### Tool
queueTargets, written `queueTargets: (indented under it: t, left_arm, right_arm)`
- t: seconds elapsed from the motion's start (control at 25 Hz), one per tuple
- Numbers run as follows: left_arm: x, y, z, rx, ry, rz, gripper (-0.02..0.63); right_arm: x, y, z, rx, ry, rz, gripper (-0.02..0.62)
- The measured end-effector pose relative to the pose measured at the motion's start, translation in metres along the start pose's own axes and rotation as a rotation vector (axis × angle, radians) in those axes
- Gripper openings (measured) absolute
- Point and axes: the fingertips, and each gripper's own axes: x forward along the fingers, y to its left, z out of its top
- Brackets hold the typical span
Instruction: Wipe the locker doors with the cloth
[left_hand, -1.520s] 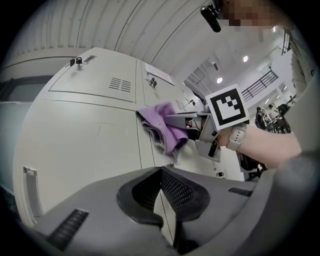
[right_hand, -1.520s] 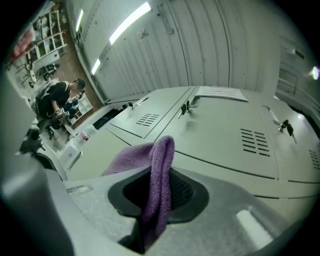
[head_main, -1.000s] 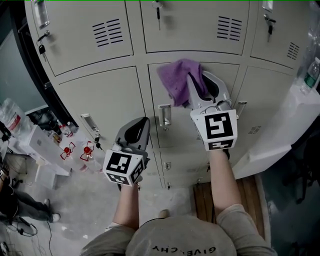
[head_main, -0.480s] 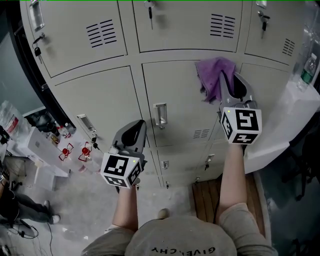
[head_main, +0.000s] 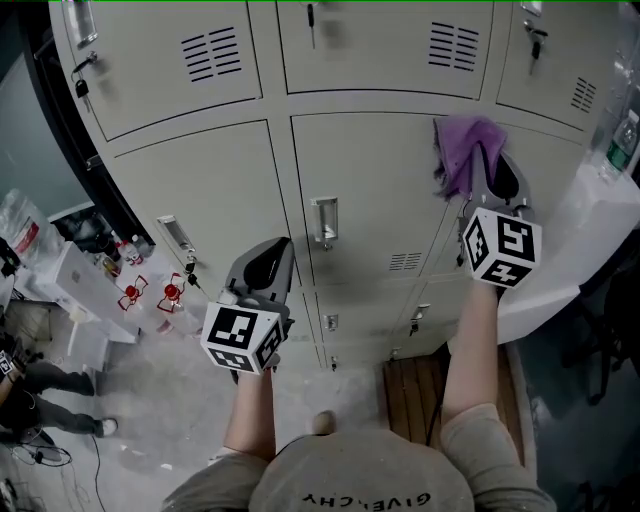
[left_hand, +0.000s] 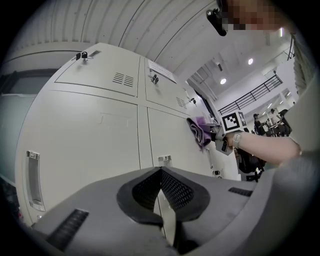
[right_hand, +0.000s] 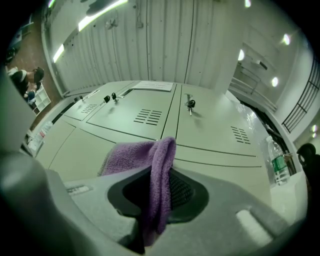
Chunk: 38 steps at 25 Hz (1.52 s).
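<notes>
the grey left gripper (head_main: 270, 262) is hanging low before the lockers, its jaws pressed together on nothing. further out, the grey right gripper (head_main: 488, 172) is pinching the purple terry cloth (head_main: 458, 140), holding it at the upper right corner of the beige metal locker door (head_main: 370, 170).

Grey floor (head_main: 170, 400) bears a wooden board (head_main: 410, 395) beside the lockers (head_main: 370, 180).

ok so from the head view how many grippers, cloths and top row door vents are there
grey two-jaw grippers: 2, left gripper and right gripper
purple terry cloth: 1
slotted vent grilles on the top-row locker doors: 3
total: 6
</notes>
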Motion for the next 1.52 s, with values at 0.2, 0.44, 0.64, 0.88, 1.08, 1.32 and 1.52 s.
queueTargets:
  t: [0.2, 0.44, 0.64, 0.88, 1.08, 1.32, 1.52]
  left_arm:
    - [-0.010, 0.008, -0.005, -0.003, 0.012, 0.029, -0.002]
    - [-0.025, 0.018, -0.014, -0.011, 0.030, 0.071, -0.002]
    - [-0.038, 0.029, -0.019, -0.016, 0.044, 0.111, -0.002]
    - [-0.055, 0.043, -0.019, -0.008, 0.048, 0.161, -0.002]
    - [-0.057, 0.046, -0.016, -0.003, 0.041, 0.174, -0.002]
    - [-0.043, 0.032, -0.015, -0.005, 0.035, 0.129, -0.002]
    - [-0.030, 0.016, -0.017, -0.018, 0.035, 0.082, -0.002]
  right_arm:
    - [-0.014, 0.040, 0.008, 0.091, -0.099, 0.093, 0.060]
    - [-0.024, 0.135, 0.000, 0.141, -0.130, 0.332, 0.060]
    - [-0.024, 0.206, -0.005, 0.117, -0.122, 0.475, 0.060]
    - [-0.020, 0.250, -0.017, -0.099, -0.107, 0.502, 0.060]
    - [-0.019, 0.235, -0.026, -0.167, -0.077, 0.463, 0.064]
    - [-0.023, 0.190, -0.041, -0.168, -0.041, 0.391, 0.066]
    - [-0.026, 0.135, -0.055, -0.151, -0.005, 0.294, 0.066]
